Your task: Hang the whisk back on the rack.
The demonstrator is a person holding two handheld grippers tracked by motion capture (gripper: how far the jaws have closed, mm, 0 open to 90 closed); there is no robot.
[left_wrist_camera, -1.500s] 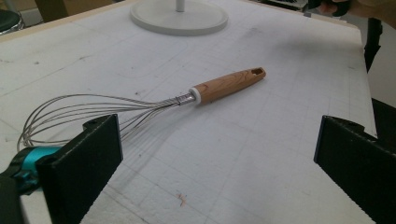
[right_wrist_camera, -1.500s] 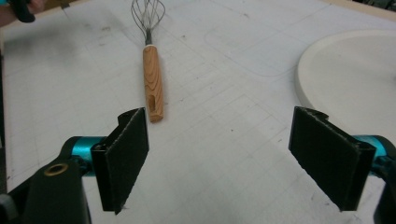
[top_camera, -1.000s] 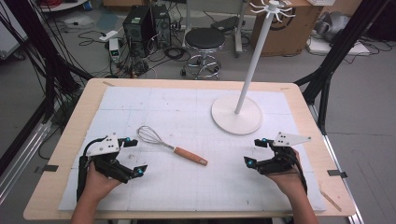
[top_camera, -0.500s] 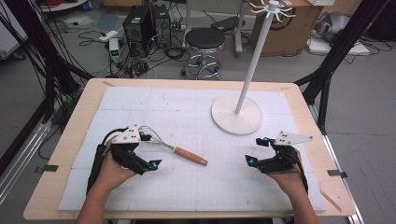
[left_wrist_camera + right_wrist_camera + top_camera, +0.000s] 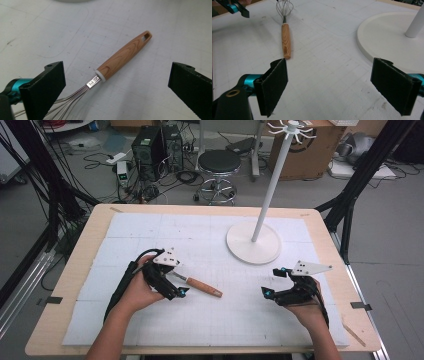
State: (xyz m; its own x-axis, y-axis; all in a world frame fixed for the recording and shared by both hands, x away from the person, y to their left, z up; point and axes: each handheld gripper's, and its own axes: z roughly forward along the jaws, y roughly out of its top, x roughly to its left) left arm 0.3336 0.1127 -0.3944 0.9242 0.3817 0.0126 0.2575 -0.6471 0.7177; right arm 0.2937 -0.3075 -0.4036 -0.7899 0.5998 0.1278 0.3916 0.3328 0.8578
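Hovering wide open and empty over the whisk [image 5: 105, 75], the left gripper [image 5: 170, 280] should grab its light, stiff wooden handle.

A metal wire whisk with a light-brown wooden handle [image 5: 201, 287] lies flat on the white gridded mat, left of centre and well apart from the round white stand base. Its handle, grained and rounded, ends in a small slotted hanging hole [image 5: 145, 37] and joins the steel wires through a white collar and a short stamped metal ferrule [image 5: 93, 81]. Seen from above, the handle points toward the right side of the table, while the balloon of thin wires [image 5: 284, 7] lies at the opposite end, resting on the mat.
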